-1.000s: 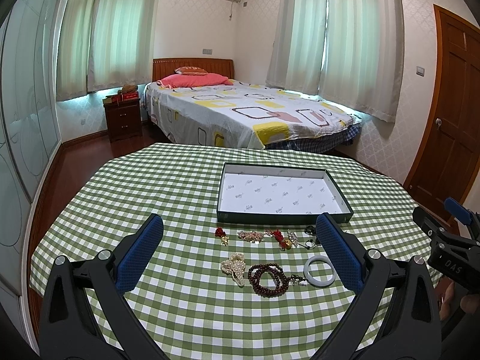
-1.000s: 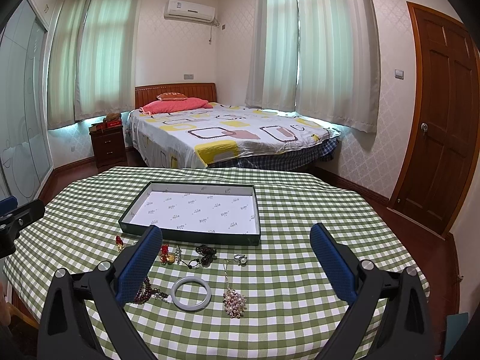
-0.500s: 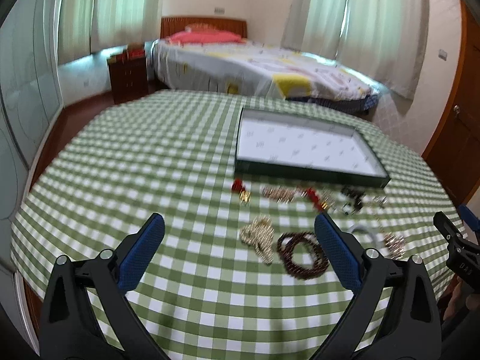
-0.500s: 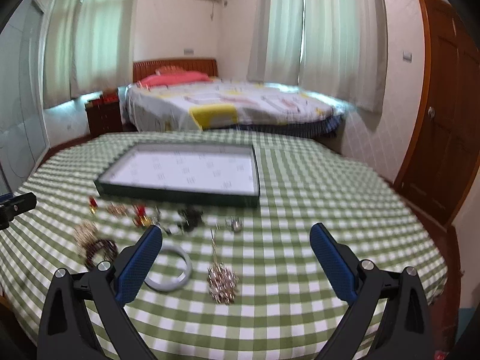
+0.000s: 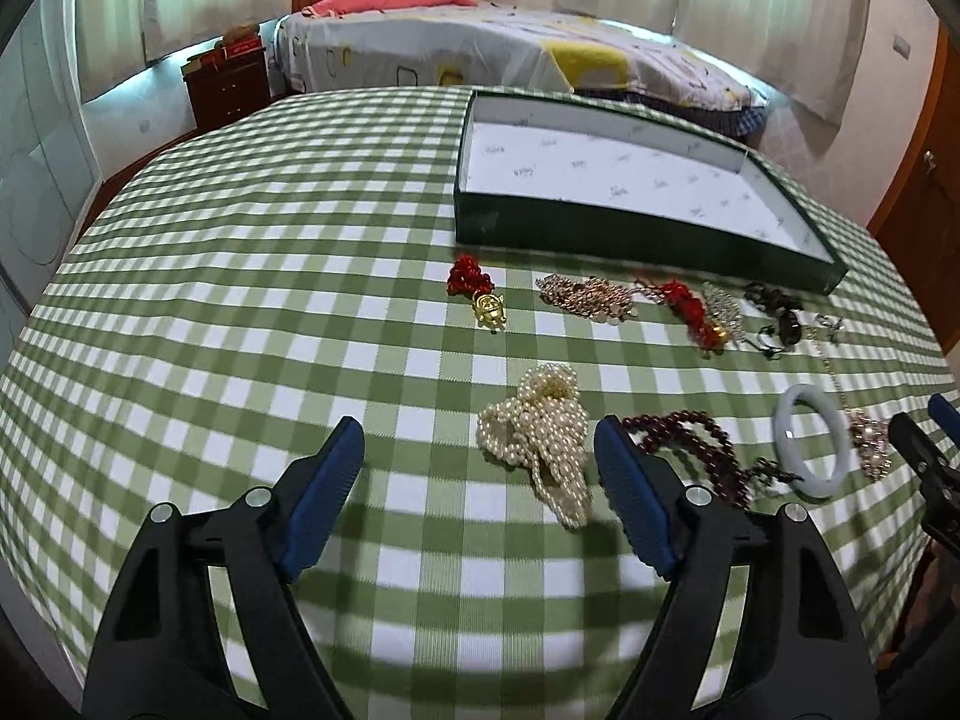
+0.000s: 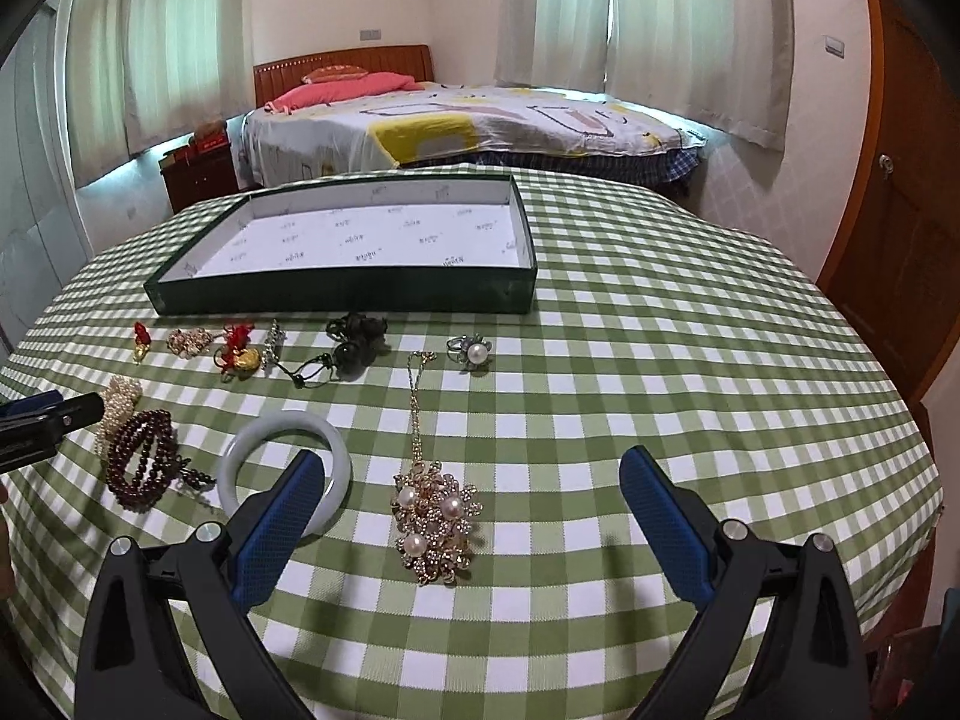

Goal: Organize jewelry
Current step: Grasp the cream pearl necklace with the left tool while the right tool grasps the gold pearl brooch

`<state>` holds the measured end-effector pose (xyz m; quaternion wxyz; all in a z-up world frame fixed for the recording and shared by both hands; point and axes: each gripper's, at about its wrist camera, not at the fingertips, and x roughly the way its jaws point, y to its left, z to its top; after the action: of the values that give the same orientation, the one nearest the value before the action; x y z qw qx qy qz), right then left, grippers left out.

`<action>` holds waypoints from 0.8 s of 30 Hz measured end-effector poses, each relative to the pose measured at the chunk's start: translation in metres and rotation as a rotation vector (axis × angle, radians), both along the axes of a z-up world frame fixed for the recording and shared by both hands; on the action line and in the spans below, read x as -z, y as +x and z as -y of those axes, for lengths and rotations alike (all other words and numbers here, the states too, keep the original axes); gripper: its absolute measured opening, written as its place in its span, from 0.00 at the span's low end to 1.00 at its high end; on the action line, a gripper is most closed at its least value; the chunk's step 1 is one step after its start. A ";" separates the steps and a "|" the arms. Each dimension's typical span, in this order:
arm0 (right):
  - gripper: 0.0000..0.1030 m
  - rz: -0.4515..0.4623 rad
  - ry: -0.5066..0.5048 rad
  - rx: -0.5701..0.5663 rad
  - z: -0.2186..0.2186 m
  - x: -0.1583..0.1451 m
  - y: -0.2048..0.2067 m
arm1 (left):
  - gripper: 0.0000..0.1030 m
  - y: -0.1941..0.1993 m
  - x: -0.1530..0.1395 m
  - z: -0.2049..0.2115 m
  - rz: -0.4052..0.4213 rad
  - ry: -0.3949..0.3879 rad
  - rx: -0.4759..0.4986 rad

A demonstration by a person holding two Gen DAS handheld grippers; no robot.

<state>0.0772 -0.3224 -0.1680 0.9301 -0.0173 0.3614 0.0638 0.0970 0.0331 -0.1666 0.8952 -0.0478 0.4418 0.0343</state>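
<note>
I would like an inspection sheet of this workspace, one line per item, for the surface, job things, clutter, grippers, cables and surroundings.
Surface: green checked tablecloth, flat.
Job's things: empty green tray; jewelry on the cloth in front of it, including pearl strand, dark red bead bracelet, pale bangle, flower pendant, pearl ring.
Clutter: nothing seen.
Grippers: left gripper open, jaws just been closing, nothing between them; right gripper open above the pendant.
Cables: nothing seen.
Surroundings: bed, curtains, wooden door.
</note>
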 end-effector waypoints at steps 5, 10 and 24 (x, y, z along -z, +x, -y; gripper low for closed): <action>0.93 -0.008 0.004 0.003 0.001 0.002 0.004 | 0.74 0.014 0.011 0.004 -0.035 0.018 0.016; 0.93 -0.015 0.005 0.004 0.001 0.004 0.005 | 0.66 0.015 0.012 0.004 -0.022 0.051 0.020; 0.93 -0.056 0.028 0.006 0.006 0.017 0.010 | 0.28 0.004 0.009 0.006 0.028 0.045 0.053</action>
<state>0.0868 -0.3282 -0.1850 0.9200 -0.0011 0.3862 0.0664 0.1011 0.0275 -0.1753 0.9027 -0.0163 0.4294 0.0197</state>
